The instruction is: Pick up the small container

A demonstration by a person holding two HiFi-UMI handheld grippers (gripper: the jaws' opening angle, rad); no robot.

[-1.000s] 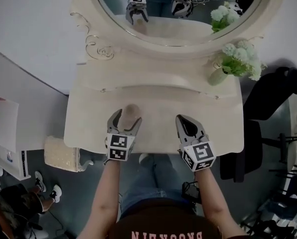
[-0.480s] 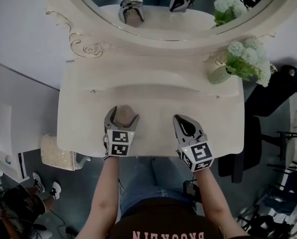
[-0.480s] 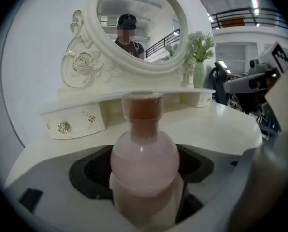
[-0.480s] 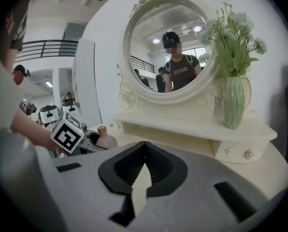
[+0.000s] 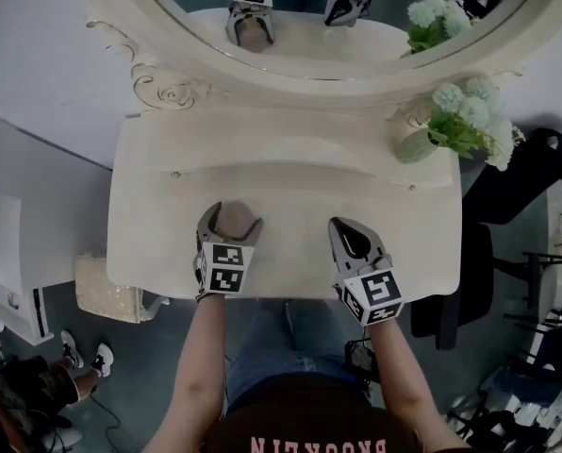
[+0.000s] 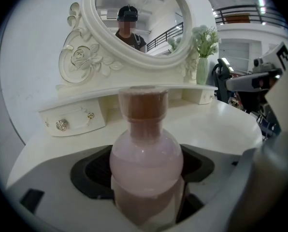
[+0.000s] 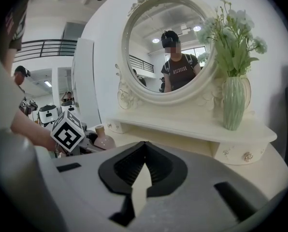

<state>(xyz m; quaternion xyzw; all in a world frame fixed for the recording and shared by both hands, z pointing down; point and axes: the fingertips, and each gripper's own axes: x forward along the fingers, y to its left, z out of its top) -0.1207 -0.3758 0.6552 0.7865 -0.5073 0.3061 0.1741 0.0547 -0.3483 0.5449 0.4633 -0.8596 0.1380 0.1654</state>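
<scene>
A small pink bottle (image 5: 234, 225) with a brown cap stands upright on the cream dressing table (image 5: 149, 225), near its front edge. My left gripper (image 5: 232, 215) has a jaw on each side of the bottle (image 6: 146, 163), and its jaws are opening. The pads do not visibly press on the glass. My right gripper (image 5: 343, 226) rests shut and empty over the table to the right of the bottle. In the right gripper view its jaws (image 7: 144, 144) meet at a point, and the bottle (image 7: 104, 139) shows far left behind the left gripper's marker cube.
An oval mirror (image 5: 300, 26) in a carved frame rises behind a raised shelf with small drawers (image 6: 74, 122). A green vase of white flowers (image 5: 451, 121) stands at the back right. A black chair (image 5: 512, 206) is right of the table, a padded stool (image 5: 111, 291) at its left.
The left jaws have spread wider round the bottle. The bottle leaned toward the right jaw before and now stands upright between the two. The right gripper has stayed put.
</scene>
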